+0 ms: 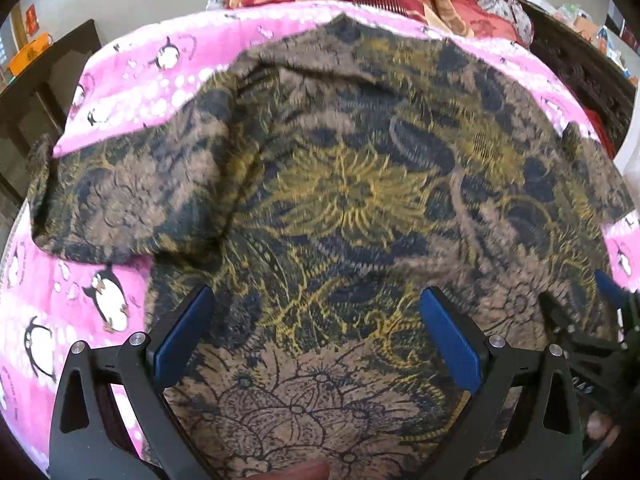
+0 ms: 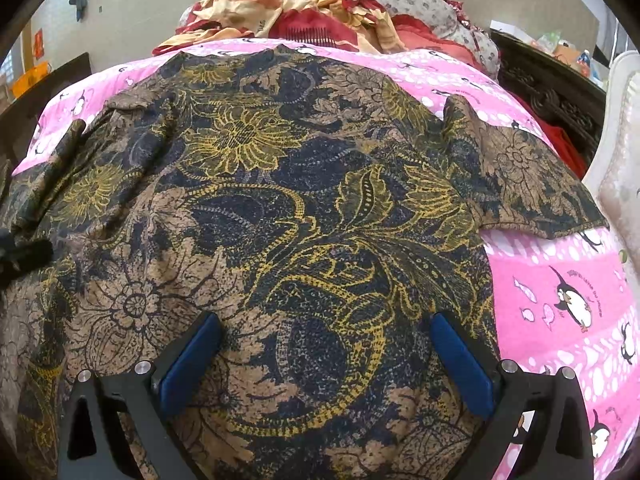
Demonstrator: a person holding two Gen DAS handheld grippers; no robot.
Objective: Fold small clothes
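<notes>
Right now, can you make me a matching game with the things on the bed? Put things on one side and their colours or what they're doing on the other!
Things:
1. shirt
2. blanket
3. left gripper
4. crumpled cloth

Clues:
A. pink with penguins
B. red and cream, bunched at the far end
C. brown, navy and yellow flowers, spread out
D. open, with blue pads

Pairs: 1-C, 2-A, 3-D, 4-B

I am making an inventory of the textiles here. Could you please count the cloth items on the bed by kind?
Brown floral shirt, spread flat: 1
Pink penguin blanket, under the shirt: 1
Red and cream floral quilt, heaped at the far end: 1
Total: 3
</notes>
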